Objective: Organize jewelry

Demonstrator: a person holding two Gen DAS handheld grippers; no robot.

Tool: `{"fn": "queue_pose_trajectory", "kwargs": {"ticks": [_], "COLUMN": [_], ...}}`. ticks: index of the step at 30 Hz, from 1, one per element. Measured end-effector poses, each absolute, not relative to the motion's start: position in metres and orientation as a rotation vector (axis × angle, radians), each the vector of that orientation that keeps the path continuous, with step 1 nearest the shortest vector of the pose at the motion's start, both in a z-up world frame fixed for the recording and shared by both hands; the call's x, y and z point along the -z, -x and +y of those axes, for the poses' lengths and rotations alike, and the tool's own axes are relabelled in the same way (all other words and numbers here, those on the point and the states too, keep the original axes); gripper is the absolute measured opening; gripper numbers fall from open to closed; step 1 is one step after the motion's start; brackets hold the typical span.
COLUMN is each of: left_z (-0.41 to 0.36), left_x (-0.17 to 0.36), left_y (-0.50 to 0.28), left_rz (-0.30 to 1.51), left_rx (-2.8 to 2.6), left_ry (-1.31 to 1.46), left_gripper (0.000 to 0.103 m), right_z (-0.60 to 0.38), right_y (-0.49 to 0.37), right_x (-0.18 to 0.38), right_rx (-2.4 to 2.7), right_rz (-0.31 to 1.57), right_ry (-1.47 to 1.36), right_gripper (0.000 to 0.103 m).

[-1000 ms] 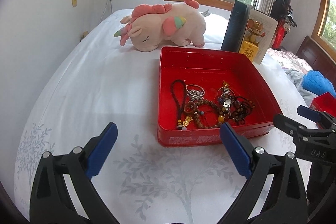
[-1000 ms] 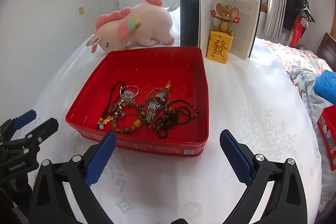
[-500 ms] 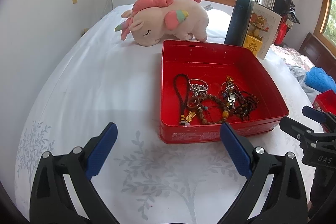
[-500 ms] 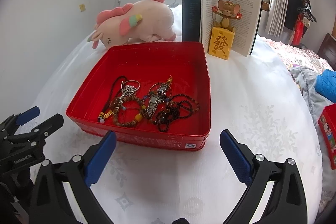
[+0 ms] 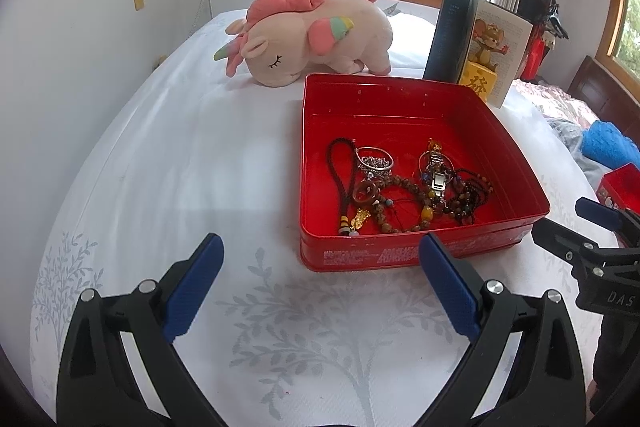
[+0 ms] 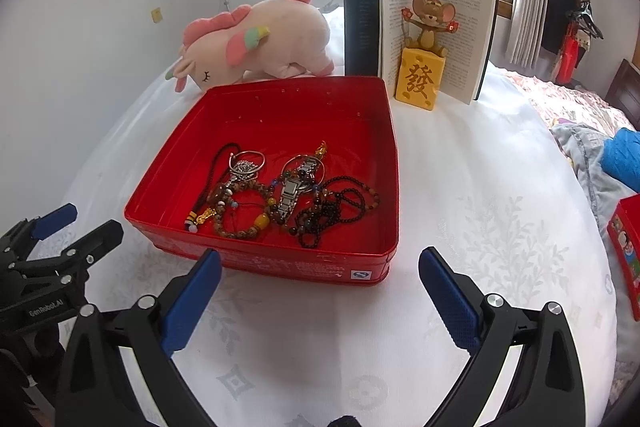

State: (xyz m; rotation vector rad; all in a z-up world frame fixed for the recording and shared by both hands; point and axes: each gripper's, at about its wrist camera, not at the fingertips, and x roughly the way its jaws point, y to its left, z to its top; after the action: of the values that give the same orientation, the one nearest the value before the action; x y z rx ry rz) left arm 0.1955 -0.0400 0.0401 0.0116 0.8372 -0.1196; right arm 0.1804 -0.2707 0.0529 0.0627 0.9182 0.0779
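Many beads and chains (image 6: pixel 280 191) lie tangled in the red tin (image 6: pixel 394 187) on the white bed (image 6: pixel 480 187), same as before. Both the left gripper (image 5: pixel 320 283) and right gripper (image 6: pixel 320 287) hold their fingers wide with nothing in them, and they have come a bit closer to the tin.

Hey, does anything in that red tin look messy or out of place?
Yes. The jewelry lies heaped in a tangle at the near end of the red tin: bead bracelets, black cords, a silver bangle and a watch overlap. Nothing has spilled onto the bedsheet.

Jewelry (image 6: pixel 276 193) in tin (image 6: pixel 384 163); plush (image 6: pixel 260 39) behind.
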Motion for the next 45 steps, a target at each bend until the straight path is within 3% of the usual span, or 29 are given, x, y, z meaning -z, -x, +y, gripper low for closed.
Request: {"fn": "queue_pose_trajectory", "kwargs": {"ticks": [45], "left_z": [-0.0426], "left_x": [-0.0379], "left_y": [-0.1952], "left_rz": [0.847], "left_rx": [0.123], "left_ry": [-0.022], "left_gripper": [0.097], "right_z": [-0.2720], "right_y": [-0.1828], "right_x": [-0.0518], "right_rx": [-0.079], "right_rz": [0.923], "right_ry": [-0.064], "right_gripper": [0.099]}}
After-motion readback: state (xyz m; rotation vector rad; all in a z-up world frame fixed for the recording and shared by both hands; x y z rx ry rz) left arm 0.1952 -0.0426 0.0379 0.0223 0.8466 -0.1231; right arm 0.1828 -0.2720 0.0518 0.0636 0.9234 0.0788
